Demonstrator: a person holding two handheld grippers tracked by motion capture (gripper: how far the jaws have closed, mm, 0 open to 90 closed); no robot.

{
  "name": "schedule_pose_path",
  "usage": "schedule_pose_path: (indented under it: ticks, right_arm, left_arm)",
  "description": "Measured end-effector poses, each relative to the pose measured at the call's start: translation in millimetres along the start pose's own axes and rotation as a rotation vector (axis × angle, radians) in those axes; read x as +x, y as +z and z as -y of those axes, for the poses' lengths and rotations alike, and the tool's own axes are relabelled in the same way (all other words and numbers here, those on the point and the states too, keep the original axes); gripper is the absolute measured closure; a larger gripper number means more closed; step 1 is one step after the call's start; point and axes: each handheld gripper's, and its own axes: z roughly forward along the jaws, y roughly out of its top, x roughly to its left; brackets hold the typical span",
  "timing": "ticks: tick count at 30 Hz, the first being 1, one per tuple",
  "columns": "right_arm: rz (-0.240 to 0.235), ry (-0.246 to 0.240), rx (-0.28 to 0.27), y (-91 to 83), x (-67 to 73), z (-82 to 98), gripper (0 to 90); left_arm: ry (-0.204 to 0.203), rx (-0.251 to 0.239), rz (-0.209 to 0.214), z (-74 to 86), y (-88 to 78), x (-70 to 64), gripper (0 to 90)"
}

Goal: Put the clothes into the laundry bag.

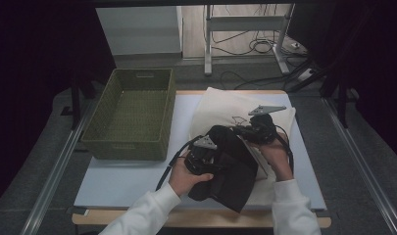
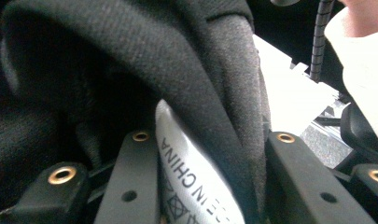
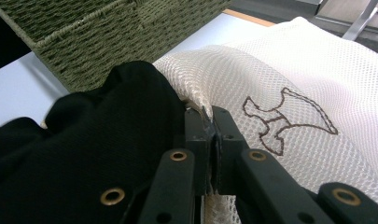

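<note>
- Bench (image 1: 117, 183): carries a woven basket (image 1: 132, 115), apart to the left of both grippers.
- Mesh laundry bag (image 3: 289, 70): the right gripper (image 3: 210, 126) is clamped tight on its rim, probably to hold the mouth open.
- Black garment (image 1: 230, 171): gathered between the part-open jaws of the left gripper (image 1: 202, 154), beside the right gripper; seemingly being fed into the bag. Its care label (image 2: 186, 172) is cut off; the bag's opening is hidden.

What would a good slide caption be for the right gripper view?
Right claw pinching the edge of a white mesh laundry bag, black garment bunched alongside, green woven basket behind.
</note>
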Motion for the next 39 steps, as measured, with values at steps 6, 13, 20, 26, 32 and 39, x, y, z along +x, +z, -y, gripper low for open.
schedule_pose_path:
  ticks: [6,13,20,26,32,39]
  right_arm:
    - [-0.004,0.006,-0.005,-2.4,1.4,-1.0,86.5]
    - [-0.012,0.004,-0.016,-3.8,2.0,-1.8,86.5]
    - [-0.006,0.004,-0.024,-6.6,2.8,-2.9,86.6]
    - [-0.002,0.000,-0.040,-9.9,4.4,-4.2,86.6]
    - [-0.003,0.003,-0.045,-10.7,4.0,-4.4,86.6]
    - [-0.009,0.005,-0.055,-12.0,4.3,-5.0,86.7]
  left_arm:
    - [-0.023,0.012,-0.006,0.7,4.5,2.9,67.4]
    - [-0.025,0.030,-0.018,2.1,14.1,5.1,67.3]
    - [-0.028,0.046,-0.027,0.8,22.4,7.8,67.3]
    - [-0.023,0.050,-0.032,1.5,25.7,7.7,67.3]
    - [-0.026,0.060,-0.022,2.4,30.6,6.6,67.3]
    - [-0.015,0.088,-0.024,0.1,37.7,4.1,67.3]
